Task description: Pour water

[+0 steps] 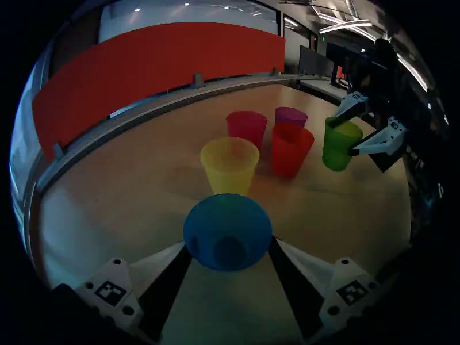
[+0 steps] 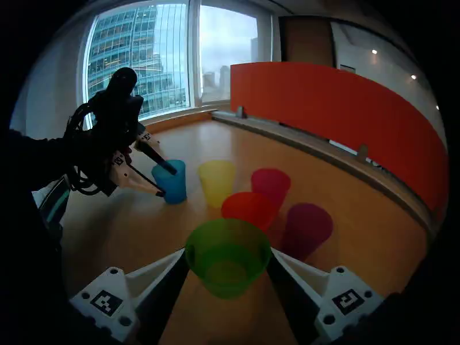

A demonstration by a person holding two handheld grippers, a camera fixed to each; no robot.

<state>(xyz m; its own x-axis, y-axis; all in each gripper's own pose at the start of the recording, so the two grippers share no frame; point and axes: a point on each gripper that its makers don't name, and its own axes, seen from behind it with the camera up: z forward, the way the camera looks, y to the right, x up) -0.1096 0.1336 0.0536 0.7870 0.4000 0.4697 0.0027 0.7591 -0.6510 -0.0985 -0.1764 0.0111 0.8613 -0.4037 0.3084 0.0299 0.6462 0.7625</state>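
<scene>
The left tongs [image 1: 229, 244] are clamping a blue cup [image 1: 227, 230], with one finger pressing on each side of its wall just below the rim and the jaws spread only as wide as the cup. In the right gripper view, the same blue cup [image 2: 171, 181] is standing upright on the wooden table [image 2: 356, 230] with the left tongs [image 2: 156, 175] closed across it. The right tongs [image 2: 228, 253] are gripping a green cup [image 2: 228, 261] in the same manner, both fingers bearing on its sides. In the left gripper view this green cup [image 1: 339, 142] is sitting upright at the right end of the group, with the right tongs [image 1: 357, 131] gripping it. Whether either cup is holding water cannot be told. Between the two held cups, a yellow cup [image 1: 230, 165], a crimson cup [image 1: 247, 127], an orange cup [image 1: 290, 148] and a purple cup [image 1: 290, 116] are standing close together; the yellow one is standing just beyond the blue cup. Open tabletop is lying to the left of the cups in the left gripper view, running up to the raised rail under a red panel [image 1: 155, 63]. A window [image 2: 138, 57] is bounding the table's far end.
</scene>
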